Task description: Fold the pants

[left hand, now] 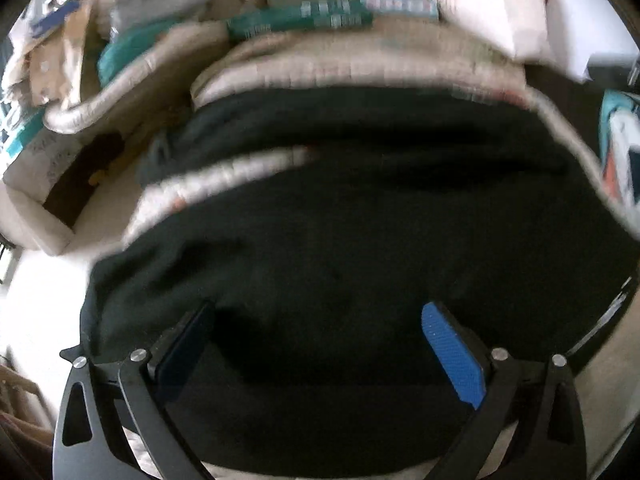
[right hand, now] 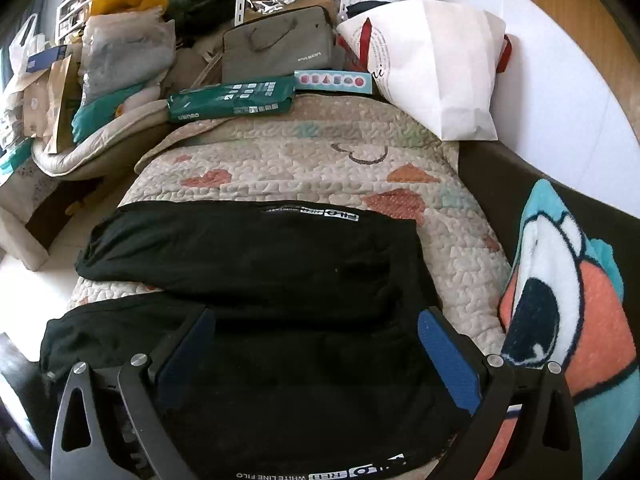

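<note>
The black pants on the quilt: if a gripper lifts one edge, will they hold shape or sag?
The black pants will probably sag: they lie soft and creased, following the quilt. The fabric looks thin, so likely light. The bumpy quilt may drag on them if they are pushed.

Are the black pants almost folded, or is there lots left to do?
Partly done. The black pants lie on the quilt with one part already laid over another, so a first fold looks made. Right now nothing is gripped: the left claw and right claw are both open above the cloth. Left to do: more folding into a neater, smaller bundle, since the lower part is spread out.
</note>
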Demonstrator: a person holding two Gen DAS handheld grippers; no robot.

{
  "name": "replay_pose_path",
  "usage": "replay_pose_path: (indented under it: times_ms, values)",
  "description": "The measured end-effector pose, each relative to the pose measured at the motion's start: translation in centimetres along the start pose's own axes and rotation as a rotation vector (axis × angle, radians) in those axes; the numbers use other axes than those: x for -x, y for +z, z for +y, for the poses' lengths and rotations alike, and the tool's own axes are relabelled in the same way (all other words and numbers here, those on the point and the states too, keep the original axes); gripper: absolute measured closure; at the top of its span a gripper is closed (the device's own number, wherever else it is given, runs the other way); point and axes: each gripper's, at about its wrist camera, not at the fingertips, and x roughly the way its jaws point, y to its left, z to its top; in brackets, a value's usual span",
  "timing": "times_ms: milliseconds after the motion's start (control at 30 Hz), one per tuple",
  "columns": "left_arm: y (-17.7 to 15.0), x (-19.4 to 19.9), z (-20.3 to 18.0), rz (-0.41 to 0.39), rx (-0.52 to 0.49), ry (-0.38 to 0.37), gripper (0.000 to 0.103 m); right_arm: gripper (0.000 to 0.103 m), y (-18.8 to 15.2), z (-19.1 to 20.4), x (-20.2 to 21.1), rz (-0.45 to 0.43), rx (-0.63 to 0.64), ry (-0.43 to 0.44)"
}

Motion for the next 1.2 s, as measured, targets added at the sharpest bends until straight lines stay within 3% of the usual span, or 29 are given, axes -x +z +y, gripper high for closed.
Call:
replay_pose_path:
  times_ms: [600, 1200]
  values:
    - [-0.6, 0.3, 0.4, -0.025, 0.014, -0.012, 0.000, 0.000, 0.2, -1.9, 1.5, -0.032, -0.089, 0.015]
    - [-0.6, 0.2, 0.3, -0.025, 0.015, -0.012, 0.000, 0.000, -0.1, -4.2, 1.8, 0.013, -0.211, 0.027]
